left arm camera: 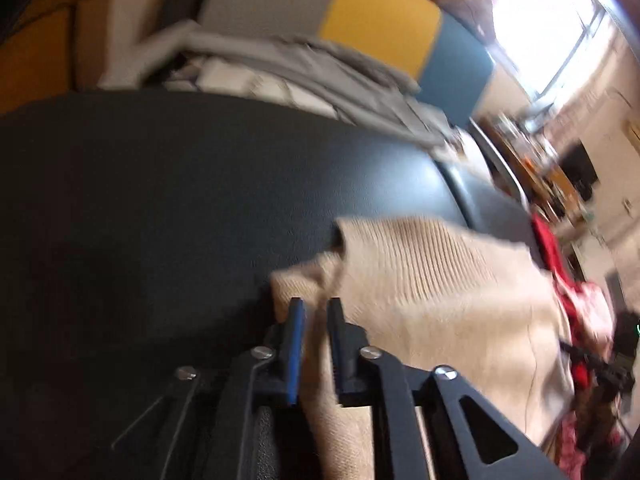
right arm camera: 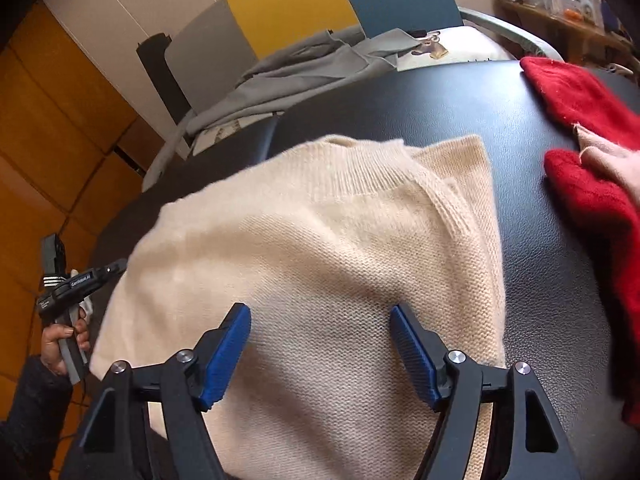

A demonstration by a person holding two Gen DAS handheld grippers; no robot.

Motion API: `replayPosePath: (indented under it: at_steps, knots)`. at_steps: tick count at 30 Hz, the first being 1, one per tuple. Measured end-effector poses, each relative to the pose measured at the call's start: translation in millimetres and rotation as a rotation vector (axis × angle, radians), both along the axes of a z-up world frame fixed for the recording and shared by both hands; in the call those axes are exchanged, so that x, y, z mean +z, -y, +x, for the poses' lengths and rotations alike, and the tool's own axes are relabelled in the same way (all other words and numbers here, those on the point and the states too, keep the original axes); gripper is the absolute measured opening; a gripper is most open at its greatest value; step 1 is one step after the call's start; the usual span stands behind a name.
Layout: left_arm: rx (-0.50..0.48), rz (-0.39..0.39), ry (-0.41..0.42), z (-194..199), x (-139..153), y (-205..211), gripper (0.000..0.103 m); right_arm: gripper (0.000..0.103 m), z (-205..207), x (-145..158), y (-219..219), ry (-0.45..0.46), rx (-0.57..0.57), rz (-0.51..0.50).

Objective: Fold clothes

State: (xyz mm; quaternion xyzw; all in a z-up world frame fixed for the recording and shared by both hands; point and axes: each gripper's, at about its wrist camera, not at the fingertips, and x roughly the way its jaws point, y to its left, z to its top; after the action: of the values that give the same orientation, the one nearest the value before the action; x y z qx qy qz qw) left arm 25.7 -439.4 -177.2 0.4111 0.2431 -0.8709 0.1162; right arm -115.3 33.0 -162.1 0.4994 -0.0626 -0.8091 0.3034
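Fingers of the left gripper (left arm camera: 316,312) stand close together with a fold of the cream ribbed knit sweater (right arm camera: 320,248) running up between the blue pads; they seem to pinch that cloth at the garment's left edge, though blur keeps me from saying how firmly. Fingers of the right gripper (right arm camera: 320,320) stand wide apart, poised over the lower middle of the sweater with nothing between them but the flat knit beneath; whether the tips rest on it I cannot tell.

That sweater lies spread on the black leather-textured desk (right arm camera: 540,240), neckband at the far end, hem toward the person, so its long axis runs away from both grippers. Its right edge looks already turned in along that axis. In the right wrist view the left hand (right arm camera: 64,336), in a dark sleeve, holds its tool at the sweater's left border, nearer that side than the right gripper is.

Judging by this, the coming move is a fold of the left side across toward the right, pivoting along the neck-to-hem line. A red fuzzy knit garment (right arm camera: 580,120) lies just beside the sweater on the right, apart from it.
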Motion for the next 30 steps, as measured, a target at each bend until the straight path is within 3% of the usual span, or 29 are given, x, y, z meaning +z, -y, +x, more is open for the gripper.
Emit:
replayPosePath:
  at_steps: [3,7,10,12,13,14,15,18,20,26,30]
  knots:
    - [0.032,-0.023,-0.103,16,24,-6,0.019,0.073,-9,18,2,-0.020,0.016,-0.065]
    - [-0.035,-0.014,-0.148,22,30,-34,0.020,0.073,-38,29,19,-0.033,0.030,-0.112]
    - [-0.105,-0.053,-0.141,16,26,-66,0.020,0.073,-66,13,38,0.013,0.027,-0.050]
    - [-0.154,-0.077,-0.124,17,20,-86,0.020,0.071,-74,-5,37,0.025,0.000,0.081]
    - [-0.168,-0.098,-0.093,16,13,-93,0.020,0.066,-78,-14,36,0.031,-0.013,0.147]
    - [-0.176,-0.125,-0.049,14,4,-99,0.020,0.054,-79,-16,28,0.018,-0.038,0.151]
    - [-0.187,-0.147,-0.035,14,-5,-103,0.020,0.049,-80,-18,19,0.005,-0.063,0.154]
    - [-0.215,-0.185,-0.042,17,-24,-109,0.023,0.047,-83,-19,5,0.022,-0.094,0.097]
    - [-0.199,-0.163,-0.032,17,-20,-106,0.023,0.047,-83,-17,-1,0.032,-0.104,0.065]
    - [-0.197,-0.247,-0.063,42,4,-125,0.023,0.054,-56,9,-20,0.014,-0.110,-0.064]
    - [-0.224,-0.266,-0.115,66,19,-142,0.023,0.058,-16,23,-30,-0.005,-0.023,-0.113]
